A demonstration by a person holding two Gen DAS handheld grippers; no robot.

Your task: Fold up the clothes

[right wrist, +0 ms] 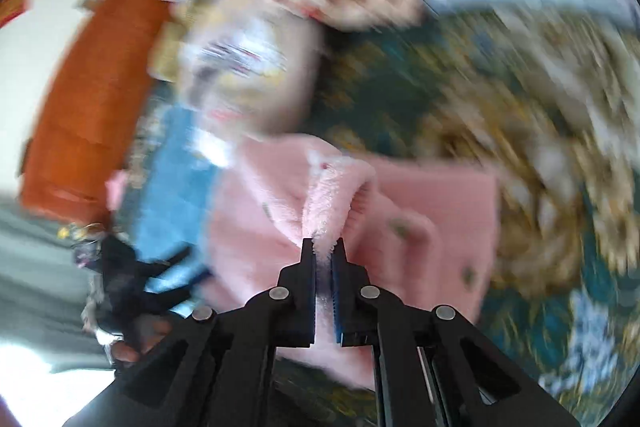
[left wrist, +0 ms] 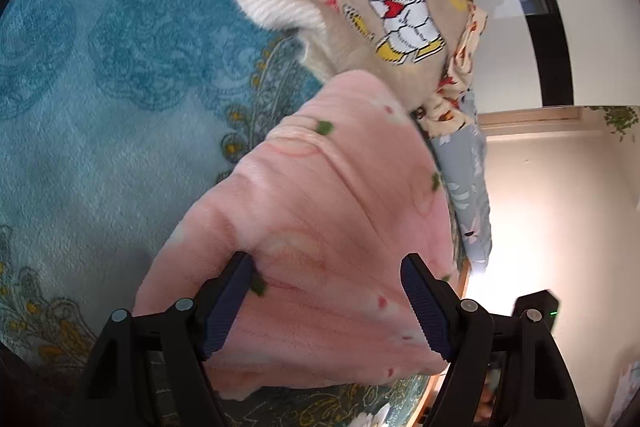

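The right claw (right wrist: 324,247) is clenched on a fuzzy edge of the pink garment (right wrist: 280,227) — the left claw (left wrist: 326,263) hovers released over that garment, spread on the blue blanket (left wrist: 100,87).

Right hand-held gripper (right wrist: 324,247) pinches pink fleece garment (right wrist: 400,195).

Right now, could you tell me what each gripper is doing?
Left gripper: open over the pink fleece garment.
Right gripper: shut on a fold of it.

Red letters on the beige sweater (left wrist: 352,7) are too partial to read.
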